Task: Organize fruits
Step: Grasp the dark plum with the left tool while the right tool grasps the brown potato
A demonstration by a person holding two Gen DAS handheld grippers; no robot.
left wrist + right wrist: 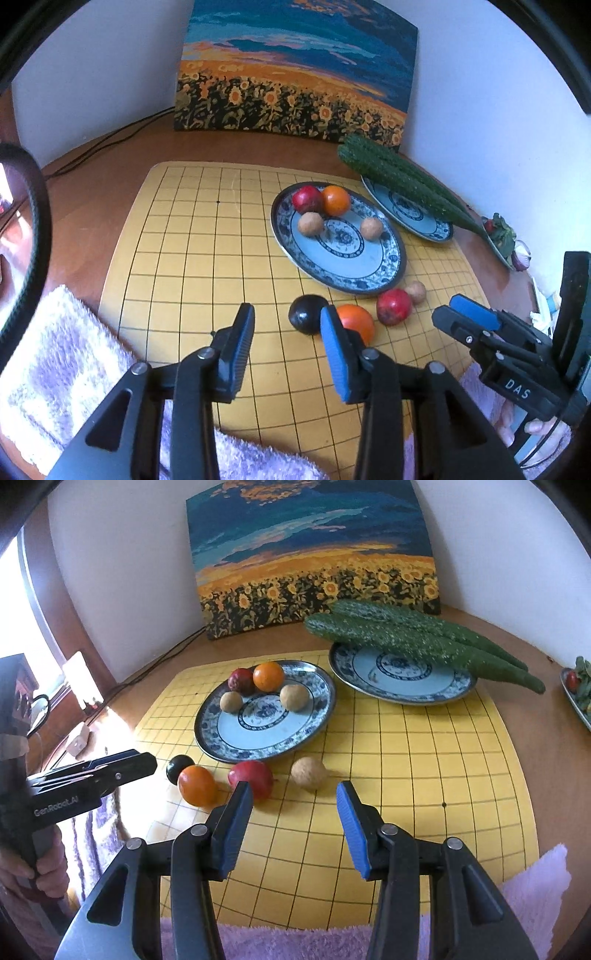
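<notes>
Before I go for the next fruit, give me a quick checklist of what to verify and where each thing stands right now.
1. Left gripper empty, jaws apart: ok.
2. Right gripper empty, jaws apart: ok.
3. Loose fruit still on the board: black fruit, orange, red fruit and tan fruit: not ok, four to move.
4. Room on the fruit plate: ok, front half bare.
5. Orange clear to grasp alone: not ok, black fruit sits right against it.
6. Tan fruit clear on all sides: ok.
</notes>
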